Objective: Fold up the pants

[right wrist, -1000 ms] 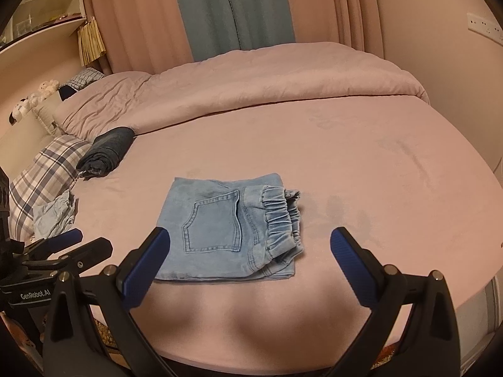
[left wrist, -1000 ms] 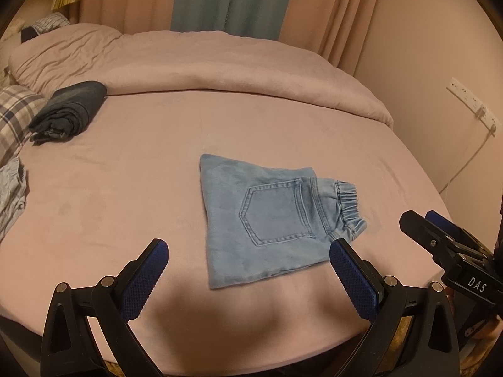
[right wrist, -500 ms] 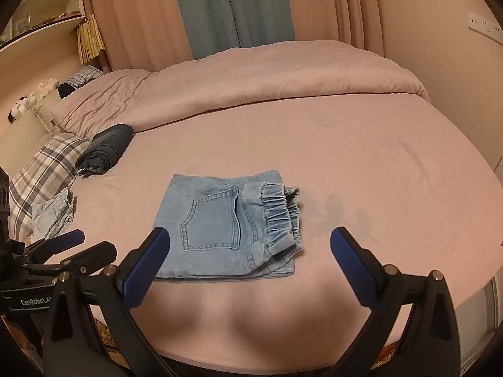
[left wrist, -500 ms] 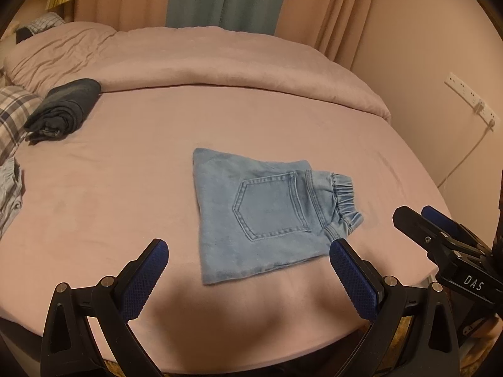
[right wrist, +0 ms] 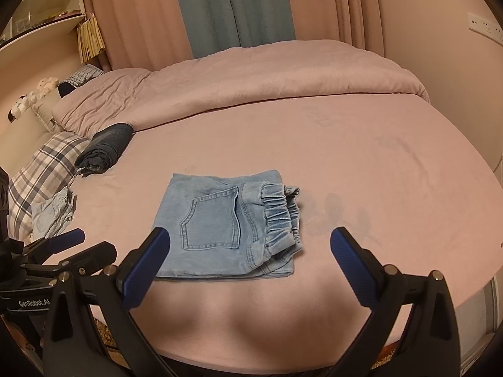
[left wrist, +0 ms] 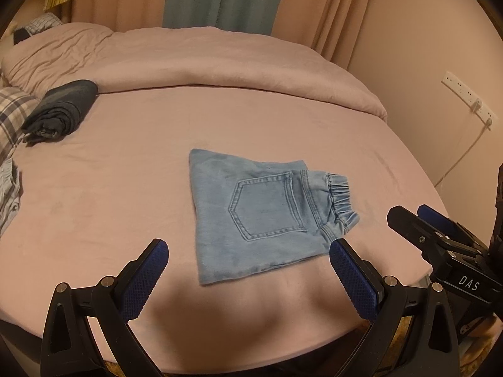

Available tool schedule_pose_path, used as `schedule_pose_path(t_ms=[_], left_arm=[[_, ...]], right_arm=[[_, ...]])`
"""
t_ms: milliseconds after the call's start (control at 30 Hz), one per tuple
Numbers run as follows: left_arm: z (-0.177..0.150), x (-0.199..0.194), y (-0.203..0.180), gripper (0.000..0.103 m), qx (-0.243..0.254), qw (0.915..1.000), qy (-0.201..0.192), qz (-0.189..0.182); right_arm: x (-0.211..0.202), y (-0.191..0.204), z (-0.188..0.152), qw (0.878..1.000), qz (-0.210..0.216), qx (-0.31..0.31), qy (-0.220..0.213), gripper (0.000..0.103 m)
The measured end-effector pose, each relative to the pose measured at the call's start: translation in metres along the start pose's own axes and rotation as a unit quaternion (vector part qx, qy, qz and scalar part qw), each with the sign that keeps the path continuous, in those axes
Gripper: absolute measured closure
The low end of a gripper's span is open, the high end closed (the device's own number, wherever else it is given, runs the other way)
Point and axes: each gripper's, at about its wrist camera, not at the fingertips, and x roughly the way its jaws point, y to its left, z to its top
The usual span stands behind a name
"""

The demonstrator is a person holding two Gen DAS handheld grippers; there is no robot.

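The light-blue denim pants (left wrist: 257, 213) lie folded into a compact rectangle on the pink bed (left wrist: 125, 188), back pocket up, elastic waistband at their right end. They also show in the right wrist view (right wrist: 229, 229). My left gripper (left wrist: 248, 270) is open and empty, hovering just short of the fold's near edge. My right gripper (right wrist: 250, 260) is open and empty, above the near edge of the bed with the pants between its fingers in view. The right gripper shows at the right of the left view (left wrist: 440, 245); the left gripper shows at the left of the right view (right wrist: 59, 257).
A rolled dark garment (left wrist: 59, 110) lies at the far left by a plaid pillow (right wrist: 41, 169). A crumpled light-blue cloth (right wrist: 53, 216) sits at the left edge. A bunched pink duvet (left wrist: 220, 59) covers the far side. A wall socket strip with a cable (left wrist: 468, 97) is at the right.
Both grippers have drawn back slightly from the folded pants and stay open. The pants have not moved on the bed.
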Motion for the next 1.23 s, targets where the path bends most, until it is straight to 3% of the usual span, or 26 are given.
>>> schedule_pose_path(t_ms=[1233], left_arm=[[0.0008,-0.0029,-0.0035,0.001,0.005,1.0,-0.004,0.001]], right_arm=[[0.0016,-0.0025,-0.0011,1.0,-0.008,0.002,0.005,0.0]])
